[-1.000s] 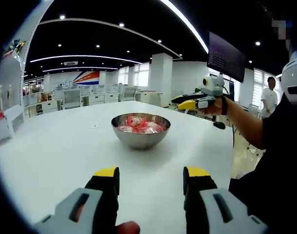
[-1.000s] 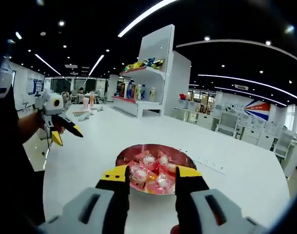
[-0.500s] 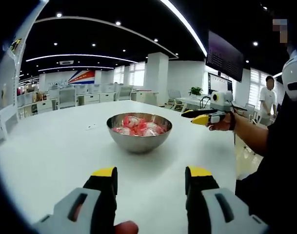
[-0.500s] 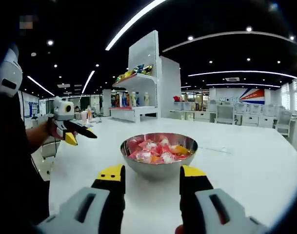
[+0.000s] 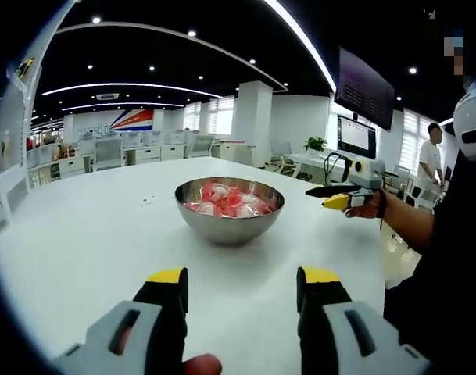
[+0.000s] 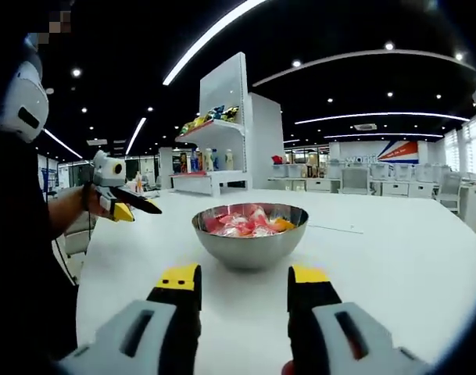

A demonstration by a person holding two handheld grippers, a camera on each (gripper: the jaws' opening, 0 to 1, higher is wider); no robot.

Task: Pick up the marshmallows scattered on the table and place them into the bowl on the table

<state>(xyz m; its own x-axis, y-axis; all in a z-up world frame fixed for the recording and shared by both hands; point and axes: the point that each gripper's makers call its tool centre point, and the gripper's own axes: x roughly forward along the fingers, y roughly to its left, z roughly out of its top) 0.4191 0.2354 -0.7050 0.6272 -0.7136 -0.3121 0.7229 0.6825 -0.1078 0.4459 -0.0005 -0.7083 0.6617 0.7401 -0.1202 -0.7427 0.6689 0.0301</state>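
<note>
A shiny metal bowl [image 5: 229,209] full of pink and white marshmallows [image 5: 228,200] is seen on the white table [image 5: 81,234]. The left gripper [image 5: 241,291] is held near, jaws wide apart with nothing between them. The right gripper [image 6: 241,287] is held the same way, near the bowl.

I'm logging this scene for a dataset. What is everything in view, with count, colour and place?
bowl: one, steel, mid-table
marshmallows: a heap, pink and white, one orange, in the bowl
table: one, white, under the bowl
shelf: one, white, goods on top, behind the table
screen: one, dark, hanging at right
bystander: one, white shirt, far right
left gripper: yellow tips, open, empty
right gripper: yellow tips, open, empty
</note>
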